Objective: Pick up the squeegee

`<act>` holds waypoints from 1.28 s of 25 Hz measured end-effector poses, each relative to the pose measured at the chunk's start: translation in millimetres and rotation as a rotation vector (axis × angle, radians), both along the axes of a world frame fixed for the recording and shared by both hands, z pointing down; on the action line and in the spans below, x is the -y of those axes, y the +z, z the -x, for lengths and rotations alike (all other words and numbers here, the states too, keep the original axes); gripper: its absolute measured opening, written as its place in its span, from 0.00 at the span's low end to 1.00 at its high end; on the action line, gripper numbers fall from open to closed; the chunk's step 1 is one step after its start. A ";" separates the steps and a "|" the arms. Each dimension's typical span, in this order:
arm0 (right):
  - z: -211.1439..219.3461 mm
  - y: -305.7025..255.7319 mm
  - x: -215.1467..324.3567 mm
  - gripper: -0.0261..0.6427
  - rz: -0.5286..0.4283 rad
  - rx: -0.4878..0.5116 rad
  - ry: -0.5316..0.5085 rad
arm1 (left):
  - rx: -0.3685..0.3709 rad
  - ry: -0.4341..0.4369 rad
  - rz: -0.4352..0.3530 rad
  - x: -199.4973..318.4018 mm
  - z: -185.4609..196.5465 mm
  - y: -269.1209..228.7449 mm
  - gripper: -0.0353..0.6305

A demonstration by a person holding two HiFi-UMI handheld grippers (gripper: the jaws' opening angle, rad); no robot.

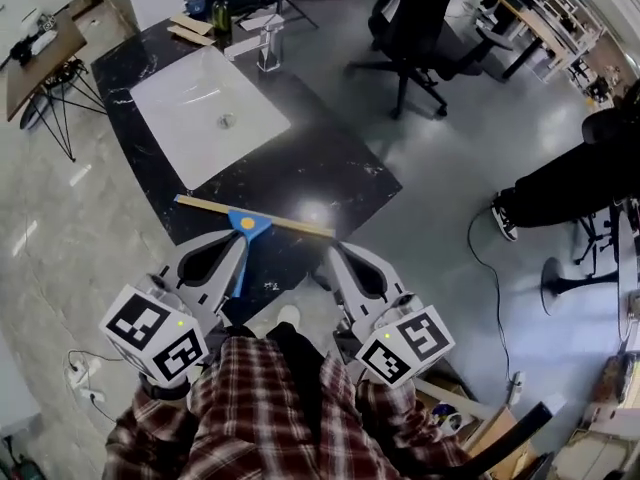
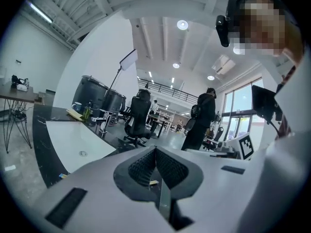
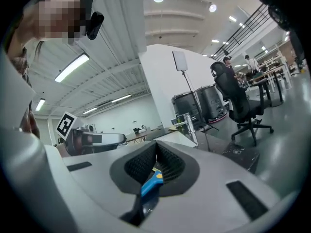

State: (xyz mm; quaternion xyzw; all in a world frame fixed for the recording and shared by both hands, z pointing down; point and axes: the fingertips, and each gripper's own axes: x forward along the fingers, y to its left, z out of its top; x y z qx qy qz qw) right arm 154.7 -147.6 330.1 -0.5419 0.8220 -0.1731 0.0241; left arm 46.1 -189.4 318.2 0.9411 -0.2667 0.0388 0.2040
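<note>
With your left gripper [image 1: 234, 245] and right gripper [image 1: 337, 254] both closed and empty, the squeegee [image 1: 247, 224] lies lengthwise along the counter's [image 1: 340, 158] near edge, its handle nearest your left.

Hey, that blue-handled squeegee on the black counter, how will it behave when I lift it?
The squeegee looks light and slim. Its long crossbar probably tips it if gripped off-centre. On the glossy counter it may slide.

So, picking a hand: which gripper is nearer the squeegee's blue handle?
The left gripper: its tip is beside the squeegee handle; the right gripper is by the blade's end.
</note>
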 end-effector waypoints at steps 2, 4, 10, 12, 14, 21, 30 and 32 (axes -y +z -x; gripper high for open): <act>0.9 4.4 9.4 0.06 0.014 0.009 -0.046 | 0.004 -0.030 0.016 3.9 -1.5 2.3 0.07; 3.7 6.4 16.8 0.06 0.019 0.014 -0.080 | 0.003 -0.043 0.020 6.7 -2.8 2.7 0.07; 10.6 5.0 29.6 0.06 0.023 0.003 -0.124 | -0.021 -0.057 0.001 18.5 -3.3 -4.6 0.07; 8.9 4.5 30.0 0.06 0.027 0.000 -0.123 | -0.032 -0.067 -0.005 23.0 -1.9 -7.2 0.07; 5.8 4.7 31.2 0.06 0.031 0.005 -0.112 | -0.051 -0.076 -0.013 26.8 0.6 -11.6 0.07; 9.9 0.2 37.3 0.06 0.017 0.004 -0.116 | -0.056 -0.092 -0.014 38.4 9.3 -16.0 0.24; 9.3 1.0 41.5 0.06 0.010 0.014 -0.127 | 0.079 -0.079 0.046 45.2 5.7 15.1 0.43; 9.7 3.1 42.2 0.06 0.013 0.023 -0.131 | 0.120 -0.102 0.089 49.4 10.0 33.1 0.43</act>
